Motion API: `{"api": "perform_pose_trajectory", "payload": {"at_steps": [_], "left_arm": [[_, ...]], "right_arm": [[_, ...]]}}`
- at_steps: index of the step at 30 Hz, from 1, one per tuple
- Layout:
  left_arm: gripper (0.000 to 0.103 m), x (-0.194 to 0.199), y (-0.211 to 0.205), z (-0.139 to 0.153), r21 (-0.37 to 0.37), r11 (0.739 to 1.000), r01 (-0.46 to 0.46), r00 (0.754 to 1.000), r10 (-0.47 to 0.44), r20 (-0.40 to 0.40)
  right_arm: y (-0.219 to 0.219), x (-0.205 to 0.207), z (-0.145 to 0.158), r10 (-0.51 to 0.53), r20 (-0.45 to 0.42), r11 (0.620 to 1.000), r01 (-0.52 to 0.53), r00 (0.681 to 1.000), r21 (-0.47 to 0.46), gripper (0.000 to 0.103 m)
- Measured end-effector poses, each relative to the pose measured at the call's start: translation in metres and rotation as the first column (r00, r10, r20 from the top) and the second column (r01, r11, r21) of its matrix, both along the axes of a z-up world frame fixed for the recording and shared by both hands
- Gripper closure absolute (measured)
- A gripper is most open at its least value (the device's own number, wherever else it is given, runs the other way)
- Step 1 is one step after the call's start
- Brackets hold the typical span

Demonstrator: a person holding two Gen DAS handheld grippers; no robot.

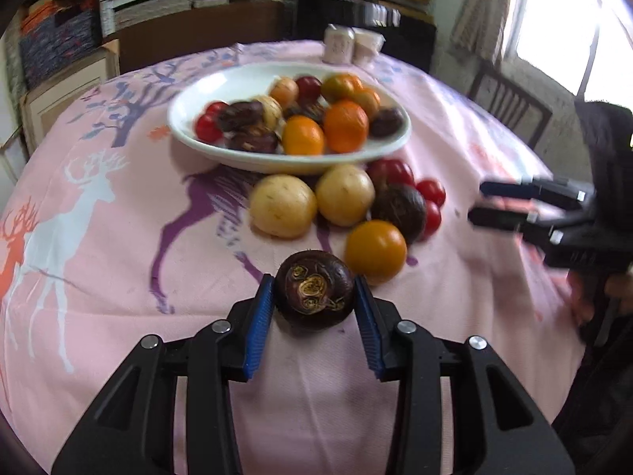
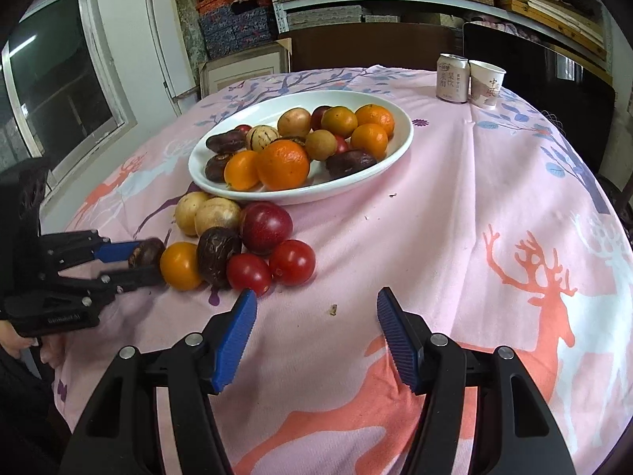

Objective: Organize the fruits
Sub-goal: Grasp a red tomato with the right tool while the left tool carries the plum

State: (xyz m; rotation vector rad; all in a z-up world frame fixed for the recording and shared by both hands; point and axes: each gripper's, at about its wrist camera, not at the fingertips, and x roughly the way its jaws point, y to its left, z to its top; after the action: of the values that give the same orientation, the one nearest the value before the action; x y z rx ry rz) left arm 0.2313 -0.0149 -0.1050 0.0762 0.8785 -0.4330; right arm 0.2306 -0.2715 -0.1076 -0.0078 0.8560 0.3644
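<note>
A white oval plate (image 1: 198,142) (image 2: 399,146) holds oranges, dark water chestnuts, tan round fruits and red ones. In front of it on the pink cloth lies a loose heap: two tan fruits (image 1: 283,206), a dark chestnut (image 1: 399,208), an orange (image 1: 376,251) (image 2: 180,265) and red tomatoes (image 2: 292,261). My left gripper (image 1: 314,297) (image 2: 146,263) is closed on a dark water chestnut (image 1: 314,295) (image 2: 146,253), just in front of the heap. My right gripper (image 2: 312,332) (image 1: 474,204) is open and empty, low over the cloth near the tomatoes.
A drink can (image 2: 451,77) and a paper cup (image 2: 486,83) stand at the table's far edge. Small crumbs (image 2: 333,309) lie on the cloth. Shelves with boxes stand behind the table. A chair (image 1: 510,107) stands by the window side.
</note>
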Motion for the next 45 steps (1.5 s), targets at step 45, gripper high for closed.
{"api": "perform_pose_trajectory", "payload": {"at_steps": [45], "left_arm": [[0.064,-0.009,0.018,0.016,-0.016,0.991,-0.132,0.988,0.133,0.072]], "right_arm": [[-0.022,-0.008,0.028,-0.047,0.042,0.993,0.043,0.998,0.106,0.074]]}}
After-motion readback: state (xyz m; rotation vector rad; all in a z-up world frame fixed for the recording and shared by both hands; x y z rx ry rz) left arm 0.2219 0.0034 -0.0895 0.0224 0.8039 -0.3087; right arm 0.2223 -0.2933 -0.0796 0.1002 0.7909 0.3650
